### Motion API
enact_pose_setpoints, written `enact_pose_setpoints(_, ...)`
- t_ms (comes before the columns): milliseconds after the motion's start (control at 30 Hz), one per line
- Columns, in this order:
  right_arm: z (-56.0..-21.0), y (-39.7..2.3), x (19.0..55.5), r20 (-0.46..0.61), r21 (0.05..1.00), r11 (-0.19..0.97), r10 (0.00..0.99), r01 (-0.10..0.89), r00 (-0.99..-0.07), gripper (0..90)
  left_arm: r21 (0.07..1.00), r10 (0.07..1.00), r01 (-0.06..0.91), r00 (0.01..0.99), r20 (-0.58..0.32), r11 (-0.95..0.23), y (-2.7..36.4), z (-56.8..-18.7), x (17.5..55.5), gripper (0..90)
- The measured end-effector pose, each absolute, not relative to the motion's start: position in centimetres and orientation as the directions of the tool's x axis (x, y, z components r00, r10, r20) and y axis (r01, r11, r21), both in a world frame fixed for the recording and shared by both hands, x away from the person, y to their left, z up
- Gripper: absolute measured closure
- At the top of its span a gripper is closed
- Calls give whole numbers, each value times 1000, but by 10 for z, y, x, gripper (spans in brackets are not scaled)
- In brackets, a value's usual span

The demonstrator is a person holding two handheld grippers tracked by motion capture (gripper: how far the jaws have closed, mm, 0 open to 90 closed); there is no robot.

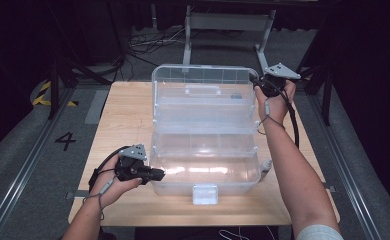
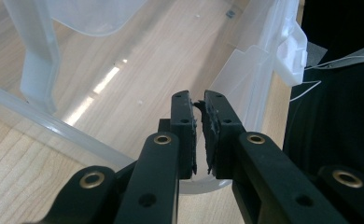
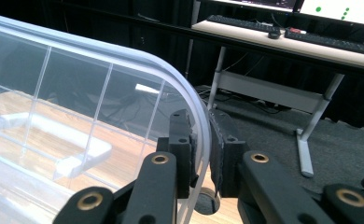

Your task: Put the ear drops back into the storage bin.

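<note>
Wooden table (image 1: 128, 112): clear box (image 1: 205, 150), lid edge in right gripper (image 3: 202, 140), wall in left gripper (image 2: 199, 128).

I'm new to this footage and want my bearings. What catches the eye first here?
A big clear plastic storage box stands open in the middle of the wooden table, its lid raised at the far side. The right claw pinches the lid's curved rim at its far right corner. The left claw is clamped over the wall of the box at its near left corner.
</note>
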State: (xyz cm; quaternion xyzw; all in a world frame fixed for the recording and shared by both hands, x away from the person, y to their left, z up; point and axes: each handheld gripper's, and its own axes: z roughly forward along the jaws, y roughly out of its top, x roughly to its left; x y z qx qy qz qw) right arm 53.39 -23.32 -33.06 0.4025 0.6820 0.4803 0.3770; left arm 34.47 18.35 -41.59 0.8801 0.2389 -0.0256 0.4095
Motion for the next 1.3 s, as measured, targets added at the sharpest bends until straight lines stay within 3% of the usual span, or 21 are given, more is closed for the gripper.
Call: enact_pose_setpoints(1300, -353, -238, 568, -98, 950, 216, 892, 225, -441, 827, 718, 393, 434, 888, -238, -544, 185, -417, 345, 833)
